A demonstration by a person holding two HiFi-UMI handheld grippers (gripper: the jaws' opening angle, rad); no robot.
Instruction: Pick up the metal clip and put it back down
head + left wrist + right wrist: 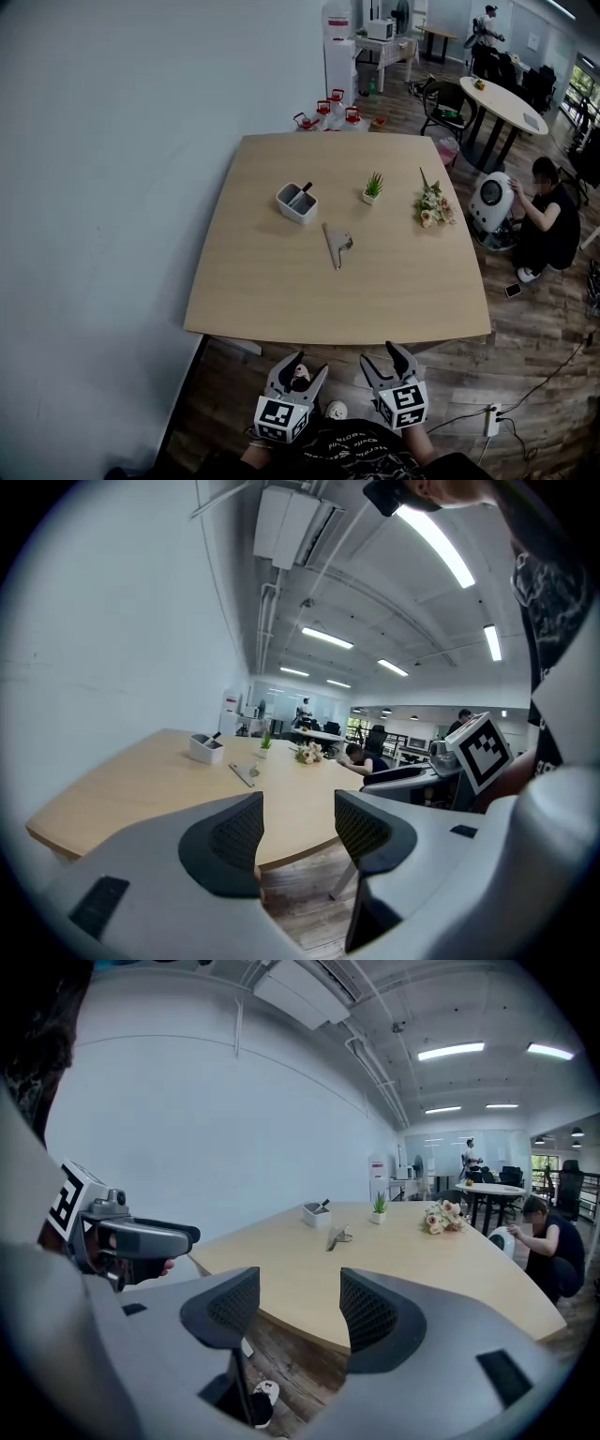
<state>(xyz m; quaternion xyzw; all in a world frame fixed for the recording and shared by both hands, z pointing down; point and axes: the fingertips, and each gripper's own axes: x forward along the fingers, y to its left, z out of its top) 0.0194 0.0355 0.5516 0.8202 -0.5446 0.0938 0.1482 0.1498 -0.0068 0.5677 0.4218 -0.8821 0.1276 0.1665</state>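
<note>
The left gripper [302, 367] and the right gripper [384, 360] sit low and close to the person's body, side by side but not touching, both pointing forward. The left gripper's jaws stand apart with nothing between them. Just to its right, the right gripper's jaws are also apart and empty.

Pale blank wall [112, 187] along the left. Dark plank floor [530, 352] underneath. Light wooden desk [272, 272] in the middle. Far right, round table [506, 101] with black chairs [446, 103]. Overhead, strip lights [436, 546].
</note>
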